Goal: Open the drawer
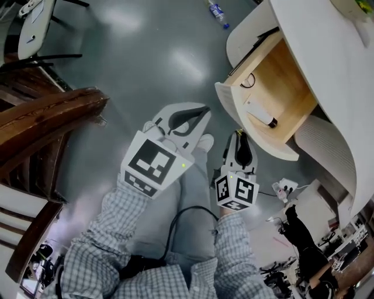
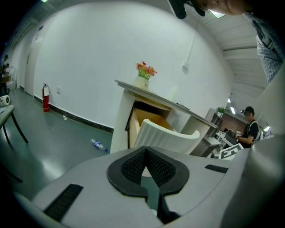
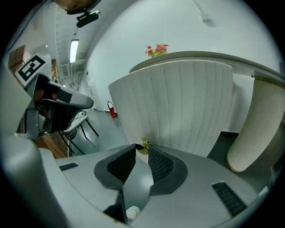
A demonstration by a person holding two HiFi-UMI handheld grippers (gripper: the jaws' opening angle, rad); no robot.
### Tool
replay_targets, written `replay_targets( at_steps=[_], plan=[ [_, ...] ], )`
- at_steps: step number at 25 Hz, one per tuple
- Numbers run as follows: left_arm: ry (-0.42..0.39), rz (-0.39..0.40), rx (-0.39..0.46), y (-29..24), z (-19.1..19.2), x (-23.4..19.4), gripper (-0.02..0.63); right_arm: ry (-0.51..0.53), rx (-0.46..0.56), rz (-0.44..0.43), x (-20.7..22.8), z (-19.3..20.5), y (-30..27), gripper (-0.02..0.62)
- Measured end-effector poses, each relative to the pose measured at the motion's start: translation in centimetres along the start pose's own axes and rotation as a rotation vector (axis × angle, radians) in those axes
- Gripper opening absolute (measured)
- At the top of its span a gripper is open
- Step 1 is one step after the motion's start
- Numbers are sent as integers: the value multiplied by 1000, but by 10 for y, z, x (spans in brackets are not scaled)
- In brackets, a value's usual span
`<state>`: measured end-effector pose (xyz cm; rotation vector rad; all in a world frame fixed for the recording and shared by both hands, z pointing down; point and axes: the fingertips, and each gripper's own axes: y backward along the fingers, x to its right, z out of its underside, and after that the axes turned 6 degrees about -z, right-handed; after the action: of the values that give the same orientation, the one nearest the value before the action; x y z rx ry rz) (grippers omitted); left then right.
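Note:
The top drawer (image 1: 231,108) of a curved white cabinet (image 1: 327,52) stands pulled out, showing its wooden inside with a white tube (image 1: 261,115) and a black ring (image 1: 250,80). My right gripper (image 1: 238,135) is at the drawer's ribbed front (image 3: 187,107), its pads closed on the small brass knob (image 3: 143,146). My left gripper (image 1: 201,117) hovers to the left of the drawer, apart from it. Its fingertips meet with nothing between them, and in the left gripper view the drawer front (image 2: 164,133) lies beyond the left gripper (image 2: 145,150).
A second ribbed curved front (image 1: 327,146) stands out below the drawer. A wooden chair (image 1: 52,117) is at the left and a plastic bottle (image 1: 219,13) lies on the grey floor. Flowers (image 2: 145,71) stand on the cabinet top. A person (image 2: 247,129) sits at a far desk.

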<state>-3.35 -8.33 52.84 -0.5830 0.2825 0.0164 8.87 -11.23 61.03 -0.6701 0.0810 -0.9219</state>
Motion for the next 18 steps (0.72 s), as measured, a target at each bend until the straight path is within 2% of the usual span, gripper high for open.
replay_targets(
  at_steps=[7,13,18],
  plan=[
    [-6,-5,4,9,-7,3,3,-2,-34,-16,-12,14,9,81],
    [-24,6,-6,21,-16,13,3,-66,-68,-46,-12,13,10,81],
    [-38,14,-8,34,-37,25,3,-80,-94,-39,-9,2,37,81]
  ],
)
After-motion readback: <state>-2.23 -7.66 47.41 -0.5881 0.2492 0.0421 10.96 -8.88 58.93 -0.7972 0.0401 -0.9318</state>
